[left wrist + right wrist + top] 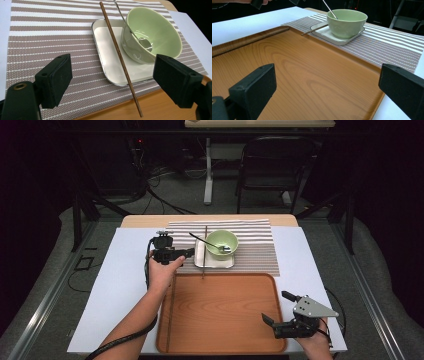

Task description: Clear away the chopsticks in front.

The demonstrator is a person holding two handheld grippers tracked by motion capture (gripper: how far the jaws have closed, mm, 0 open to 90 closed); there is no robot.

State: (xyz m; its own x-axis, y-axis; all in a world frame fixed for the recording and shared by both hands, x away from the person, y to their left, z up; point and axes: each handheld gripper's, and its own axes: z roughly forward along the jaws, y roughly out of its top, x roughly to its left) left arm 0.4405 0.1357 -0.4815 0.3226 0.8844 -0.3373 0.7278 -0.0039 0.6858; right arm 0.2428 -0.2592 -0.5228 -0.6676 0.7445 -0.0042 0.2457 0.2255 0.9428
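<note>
Right now my left gripper (112,82) is wide open and closest to the chopstick (120,56), which points straight away between its jaws, while my right gripper (281,310) waits open, far back.

Your left tool (110,82) is facing the chopstick (120,56) lying across the white dish (110,62), with the green bowl (152,35) crowding its right; the wooden tray (222,312) is lying bare.

One bowl (222,242), one spoon (207,241), one plate (212,260), one tray (220,312), one mat (250,245), and seemingly two chopsticks (204,251).
</note>
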